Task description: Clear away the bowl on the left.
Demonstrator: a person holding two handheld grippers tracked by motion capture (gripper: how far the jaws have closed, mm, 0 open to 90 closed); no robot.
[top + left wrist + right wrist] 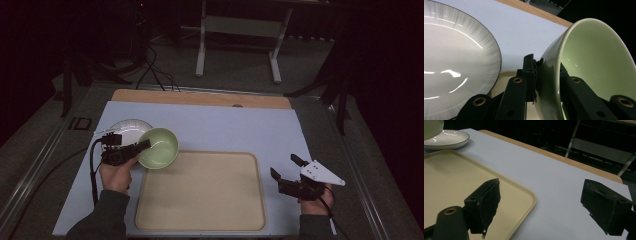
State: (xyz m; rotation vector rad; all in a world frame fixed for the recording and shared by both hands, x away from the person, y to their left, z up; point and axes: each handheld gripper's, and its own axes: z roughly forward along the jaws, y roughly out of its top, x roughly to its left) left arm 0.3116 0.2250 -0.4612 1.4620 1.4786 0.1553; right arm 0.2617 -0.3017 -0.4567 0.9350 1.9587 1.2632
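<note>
A pale green bowl (160, 147) hangs tilted over the tray's far left corner, its rim pinched by my left gripper (143, 145). In the left gripper view the bowl (594, 62) has its wall between the two black jaws, one outside and one inside. A white plate (126, 131) with a dark rim lies on the mat just left of the bowl; the left gripper view has this plate (456, 57) at its left. My right gripper (286, 167) stands open at the tray's right edge, nothing between its jaws (541, 207).
A beige tray (200, 192) lies in the middle of the pale blue mat (225, 125). A wooden strip (200, 97) runs along the table's far edge. Beyond it are a white table frame (240, 40) and cables on the floor.
</note>
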